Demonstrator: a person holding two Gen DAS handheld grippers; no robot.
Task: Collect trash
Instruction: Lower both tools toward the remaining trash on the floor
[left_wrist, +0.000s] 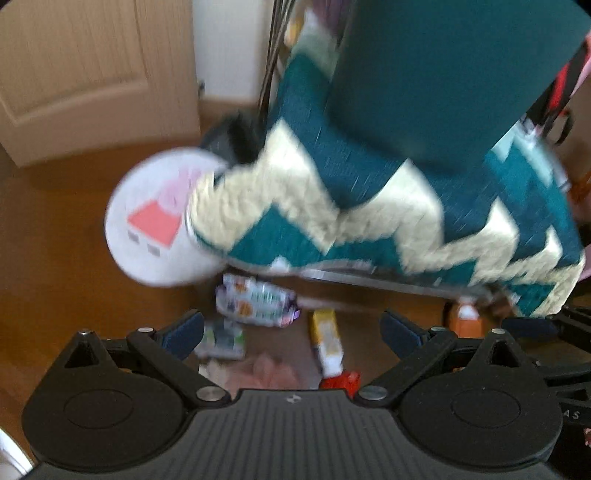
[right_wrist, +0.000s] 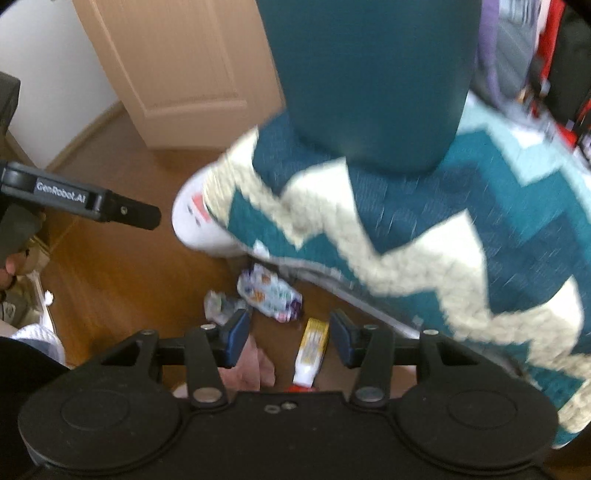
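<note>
Trash lies on the brown wooden floor under a chair: a white and purple snack wrapper (left_wrist: 256, 301) (right_wrist: 271, 293), a yellow and white packet (left_wrist: 327, 341) (right_wrist: 312, 345), a crumpled green and white wrapper (left_wrist: 221, 339) (right_wrist: 219, 304), a pinkish crumpled piece (left_wrist: 266, 371) (right_wrist: 251, 363) and a small red item (left_wrist: 341, 380). My left gripper (left_wrist: 291, 332) is open and empty above the trash. My right gripper (right_wrist: 290, 338) is open and empty, with the yellow packet between its fingers in view. The left gripper's arm shows in the right wrist view (right_wrist: 85, 201).
A chair with a teal seat back (left_wrist: 443, 74) carries a teal and cream zigzag blanket (left_wrist: 369, 206) (right_wrist: 406, 236) hanging over the trash. A round white cushion with a pink cartoon pig (left_wrist: 155, 218) sits beside it. A beige door (left_wrist: 92, 74) stands behind. An orange item (left_wrist: 467, 319) lies at right.
</note>
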